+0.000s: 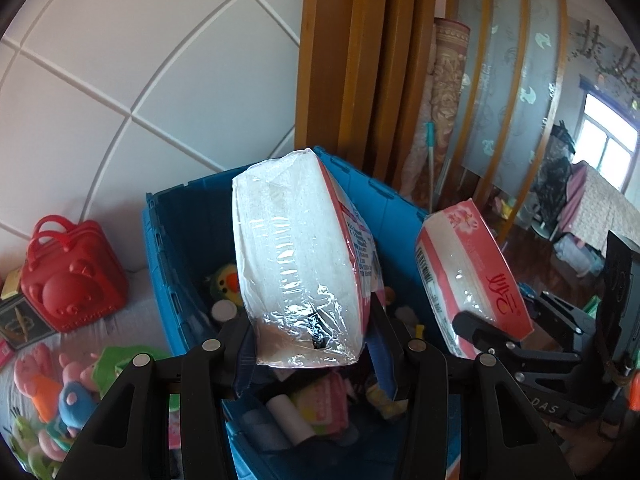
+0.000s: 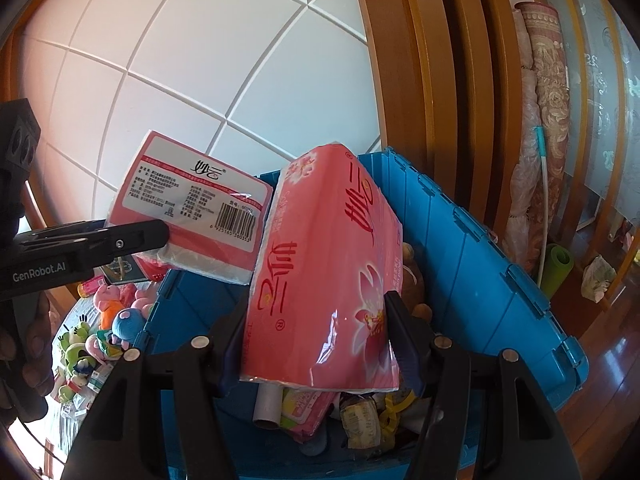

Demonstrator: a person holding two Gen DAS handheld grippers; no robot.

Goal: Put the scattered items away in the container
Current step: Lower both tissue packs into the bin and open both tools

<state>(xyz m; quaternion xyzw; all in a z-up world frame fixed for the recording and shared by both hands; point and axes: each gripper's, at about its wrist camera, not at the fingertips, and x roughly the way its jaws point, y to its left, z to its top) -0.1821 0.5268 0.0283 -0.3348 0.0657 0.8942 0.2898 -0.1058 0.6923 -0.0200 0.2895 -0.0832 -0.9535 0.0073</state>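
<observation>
My left gripper (image 1: 310, 334) is shut on a pink-and-white tissue pack (image 1: 296, 256), held upright above the open blue crate (image 1: 176, 240). My right gripper (image 2: 316, 320) is shut on a second pink tissue pack (image 2: 328, 264), also above the crate (image 2: 480, 280). Each pack shows in the other view: the right one (image 1: 472, 276) beside the crate's right wall, the left one (image 2: 192, 208) over its left corner. The crate holds a paper roll (image 2: 268, 404), a small tissue pack (image 2: 308, 408), a plush chick (image 1: 226, 284) and other small items.
A red bear-shaped case (image 1: 72, 276) and several plush toys (image 1: 60, 396) lie left of the crate on a pale surface. A white panelled wall stands behind. Wooden door frames (image 2: 440, 80) and a rolled rug (image 2: 548, 120) stand to the right.
</observation>
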